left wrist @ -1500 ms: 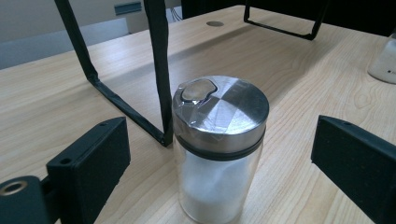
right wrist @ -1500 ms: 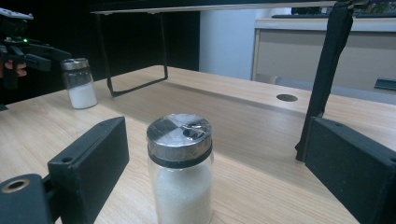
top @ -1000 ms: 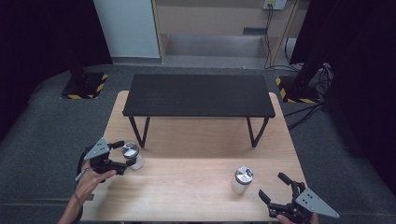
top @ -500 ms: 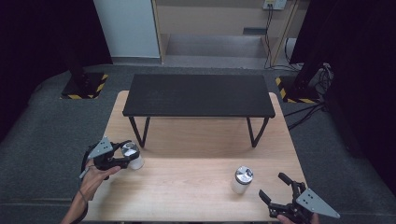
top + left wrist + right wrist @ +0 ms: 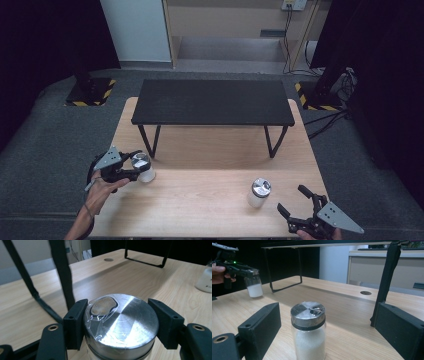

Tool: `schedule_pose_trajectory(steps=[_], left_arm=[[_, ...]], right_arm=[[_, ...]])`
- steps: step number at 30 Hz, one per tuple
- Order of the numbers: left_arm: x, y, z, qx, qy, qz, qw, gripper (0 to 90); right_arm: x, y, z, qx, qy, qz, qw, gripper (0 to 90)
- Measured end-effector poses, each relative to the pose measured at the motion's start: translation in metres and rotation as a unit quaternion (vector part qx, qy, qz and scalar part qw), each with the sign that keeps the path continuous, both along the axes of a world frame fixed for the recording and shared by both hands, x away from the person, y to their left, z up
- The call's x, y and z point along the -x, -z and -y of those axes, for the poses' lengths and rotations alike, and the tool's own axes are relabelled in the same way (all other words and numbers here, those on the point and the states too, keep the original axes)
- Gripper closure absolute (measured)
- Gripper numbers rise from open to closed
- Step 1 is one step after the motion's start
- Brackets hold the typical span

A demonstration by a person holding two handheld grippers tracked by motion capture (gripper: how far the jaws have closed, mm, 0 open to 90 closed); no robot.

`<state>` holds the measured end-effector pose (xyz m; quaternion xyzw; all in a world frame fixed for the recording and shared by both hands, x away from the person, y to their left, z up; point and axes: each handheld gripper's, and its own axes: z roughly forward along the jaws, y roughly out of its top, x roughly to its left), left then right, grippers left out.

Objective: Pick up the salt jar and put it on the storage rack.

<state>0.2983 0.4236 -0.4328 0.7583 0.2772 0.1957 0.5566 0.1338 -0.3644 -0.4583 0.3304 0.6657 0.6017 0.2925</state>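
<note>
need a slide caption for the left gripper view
Left tongs clamped on the round steel lid of a glass jar on the light wooden table.

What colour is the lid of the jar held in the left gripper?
Shiny silver metal, with a brownish patch under clear tape. The lid shows best in the left gripper view.

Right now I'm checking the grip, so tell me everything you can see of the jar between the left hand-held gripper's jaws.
The jar is small, of clear glass, with white powder inside and a brushed-metal lid with clear tape stuck on it. It stands upright near the wooden table's left edge. The left hand-held gripper clamps it just below the lid.
</note>
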Motion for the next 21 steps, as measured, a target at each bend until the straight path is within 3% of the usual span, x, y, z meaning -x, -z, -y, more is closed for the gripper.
schedule_pose_trajectory(steps=[13, 21], left_arm=[[0.002, -0.037, 0.021, 0.012, 0.035, 0.002, 0.9993, 34.1], [0.006, -0.068, 0.037, 0.02, 0.05, -0.004, 0.9985, 34.2]], right_arm=[[0.0, 0.0, 0.0, 0.0, -0.001, 0.001, 1.0, 7.1], [0.0, 0.0, 0.0, 0.0, -0.001, 0.002, 1.0, 7.1]])
